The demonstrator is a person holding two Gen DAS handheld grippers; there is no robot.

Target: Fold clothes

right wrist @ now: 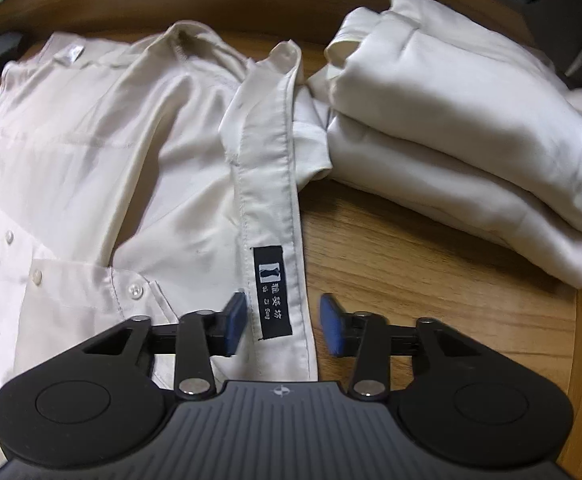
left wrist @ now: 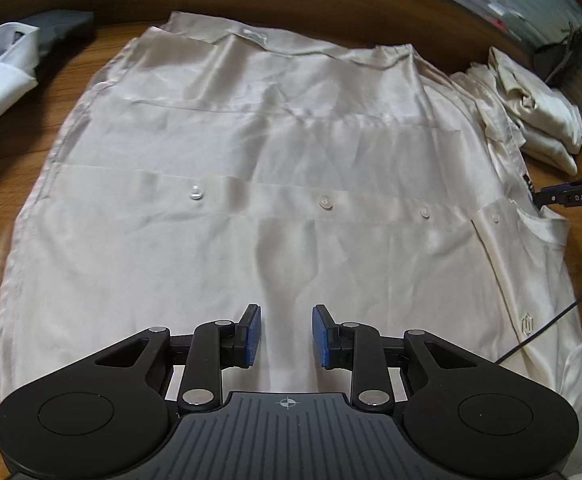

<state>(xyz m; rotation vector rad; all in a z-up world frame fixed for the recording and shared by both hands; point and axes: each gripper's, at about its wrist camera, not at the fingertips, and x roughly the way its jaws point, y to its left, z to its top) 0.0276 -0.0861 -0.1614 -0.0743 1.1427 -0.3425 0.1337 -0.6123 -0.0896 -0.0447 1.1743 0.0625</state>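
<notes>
Cream satin shirt (left wrist: 251, 168) lies spread flat, button side up, across a wooden table (left wrist: 19, 152). The left gripper (left wrist: 287, 338) hangs above the shirt's near edge, its blue pads apart and nothing between them. The right gripper (right wrist: 283, 326) hangs over the collar (right wrist: 279, 184), jaws apart, with the collar band and its black label (right wrist: 271, 292) lying below the gap; the pads do not look pressed on the cloth.

The step in hand seems to be taking hold of the shirt for a first fold. Doing it well probably means each gripper pinching only one edge of cloth, at matching points along the same side, so the fold line runs straight. Satin slips, so a deep bite should hold better than a fingertip nip. The right gripper should likely take the collar band itself, not the loose layer beside it.

The left view alone shows the whole shirt body, its row of buttons (left wrist: 325, 202), and a white and dark pile (left wrist: 7, 64) at the far left. The right view alone shows the label clearly and two folded cream garments (right wrist: 463, 140), stacked just beside the collar.
</notes>
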